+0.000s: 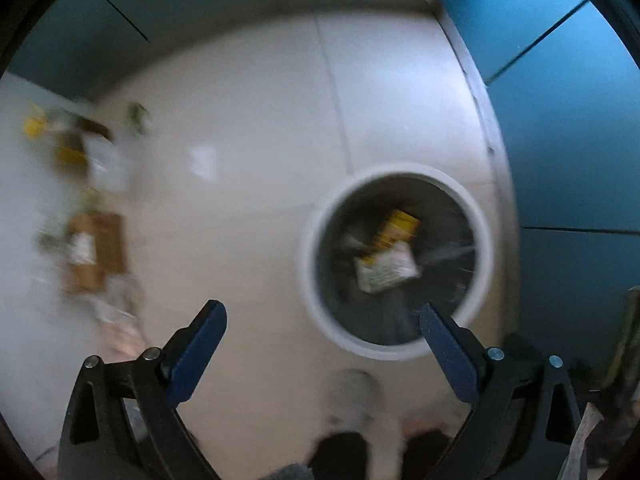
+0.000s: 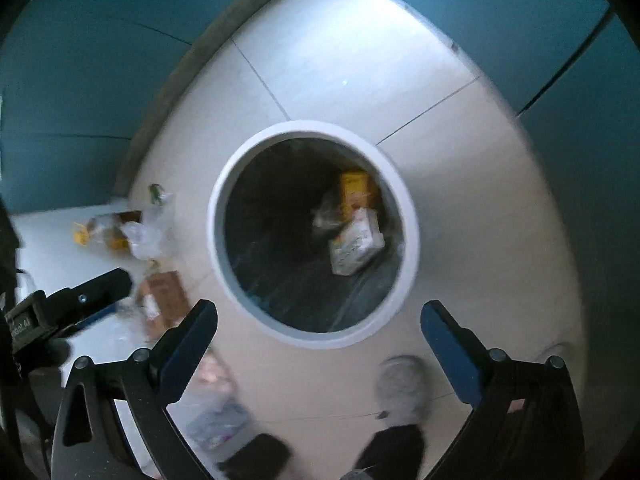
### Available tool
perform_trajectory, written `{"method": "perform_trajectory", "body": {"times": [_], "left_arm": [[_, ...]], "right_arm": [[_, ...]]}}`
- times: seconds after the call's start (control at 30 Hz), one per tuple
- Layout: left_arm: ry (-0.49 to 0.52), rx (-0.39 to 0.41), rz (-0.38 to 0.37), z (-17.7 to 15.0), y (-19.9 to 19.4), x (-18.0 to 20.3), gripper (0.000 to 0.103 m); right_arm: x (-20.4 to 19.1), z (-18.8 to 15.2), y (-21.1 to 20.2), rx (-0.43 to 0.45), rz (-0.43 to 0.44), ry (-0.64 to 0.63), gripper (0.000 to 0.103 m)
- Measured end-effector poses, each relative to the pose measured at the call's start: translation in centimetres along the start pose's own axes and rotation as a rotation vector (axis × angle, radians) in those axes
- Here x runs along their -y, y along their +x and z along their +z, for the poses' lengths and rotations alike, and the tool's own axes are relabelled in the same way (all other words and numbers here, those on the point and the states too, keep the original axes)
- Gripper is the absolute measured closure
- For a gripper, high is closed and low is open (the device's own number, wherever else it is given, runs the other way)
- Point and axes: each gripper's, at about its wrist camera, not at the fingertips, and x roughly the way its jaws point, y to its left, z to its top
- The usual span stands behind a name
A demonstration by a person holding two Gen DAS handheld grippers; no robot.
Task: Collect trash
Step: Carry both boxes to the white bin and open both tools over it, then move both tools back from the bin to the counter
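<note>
Both grippers, left (image 1: 322, 318) and right (image 2: 319, 318), gape wide, empty. Bin (image 2: 224, 184) holds cartons. Blurred wrappers (image 2: 146, 236) far left look light, crumply; pinch a loose fold.

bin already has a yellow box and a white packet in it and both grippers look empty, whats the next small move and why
Probably swing the left gripper left toward the brown cardboard piece on the floor. Both it and the right gripper are open and empty, the bin already holds a yellow box, and the litter pile lies on that side.
</note>
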Motion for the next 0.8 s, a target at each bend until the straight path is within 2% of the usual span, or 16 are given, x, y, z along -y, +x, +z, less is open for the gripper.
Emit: {"method": "perform_trajectory", "body": {"times": [0.13, 0.23, 0.4, 0.8], "left_arm": [[-0.009, 0.032, 0.063, -1.9, -2.8, -0.4, 0.004], [0.003, 0.055, 0.08, -3.1, -6.0, -0.3, 0.004], [0.03, 0.09, 0.07, -4.2, -10.8, -0.9, 0.004], [0.063, 0.178, 0.013, -9.0, -26.4, -1.6, 0.004]], "right_arm": [[-1.0, -0.5, -3.1, 0.044, -0.145, -0.077, 0.0], [-1.5, -1.4, -5.9, 0.062, -0.21, -0.115, 0.0], [-3.5, -3.8, -12.4, 0.093, -0.247, -0.15, 0.0], [-10.4, -10.6, -29.8, 0.187, -0.257, -0.25, 0.0]]}}
